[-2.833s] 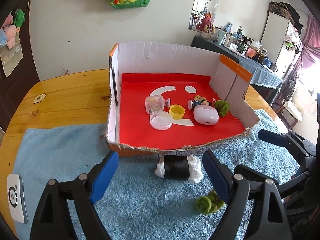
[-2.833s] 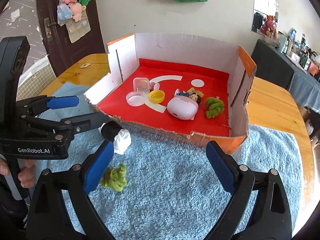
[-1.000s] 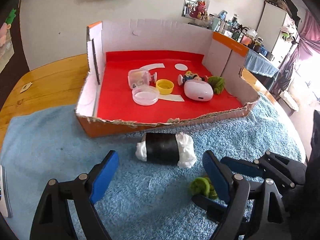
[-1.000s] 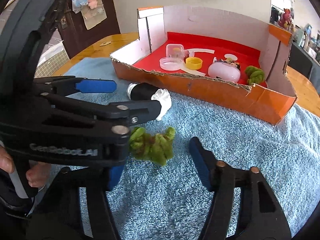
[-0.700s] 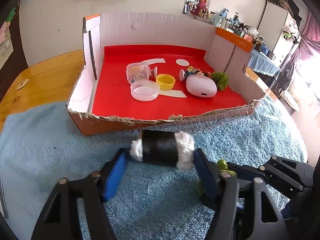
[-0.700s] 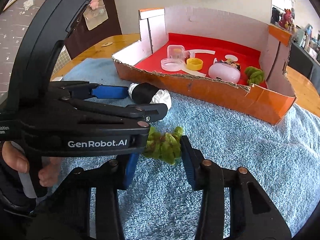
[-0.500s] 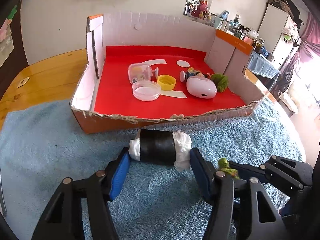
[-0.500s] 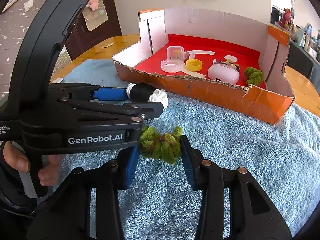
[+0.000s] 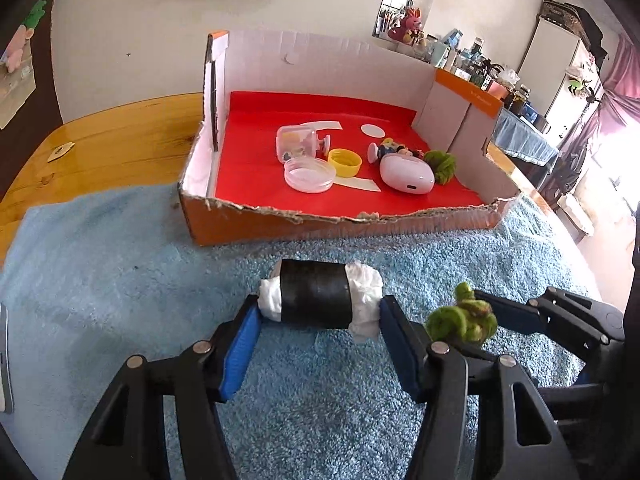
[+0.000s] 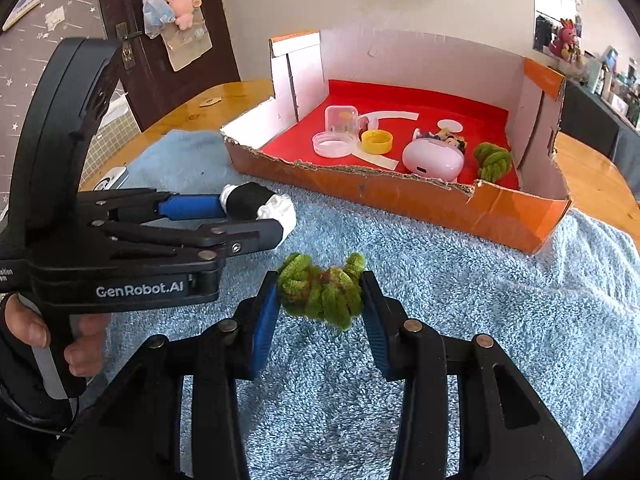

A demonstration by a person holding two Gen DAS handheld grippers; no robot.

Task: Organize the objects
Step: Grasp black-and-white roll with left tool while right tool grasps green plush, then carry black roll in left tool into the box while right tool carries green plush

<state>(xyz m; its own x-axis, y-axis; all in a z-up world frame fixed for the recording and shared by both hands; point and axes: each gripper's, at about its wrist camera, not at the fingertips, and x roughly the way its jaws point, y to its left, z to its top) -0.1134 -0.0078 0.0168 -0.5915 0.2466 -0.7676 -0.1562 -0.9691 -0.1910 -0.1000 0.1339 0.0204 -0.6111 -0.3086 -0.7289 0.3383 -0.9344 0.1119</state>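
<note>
Both tools tilt down — left tool [image 9: 318, 328] clamps black roll [image 9: 316, 298], right tool [image 10: 320, 312] green tangle [image 10: 322, 290].

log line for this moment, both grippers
left gripper: shut on black roll | right gripper: shut on green fuzzy bundle | both over blue towel

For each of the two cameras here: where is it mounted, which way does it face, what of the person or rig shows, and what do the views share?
Left wrist: on the left tool, facing down over its fingers at the black roll it clamps; right tool at right.
Right wrist: on the right tool, facing down at the green yarn bundle it clamps; left tool and hand at left.
Shared: cardboard box, blue towel.
</note>
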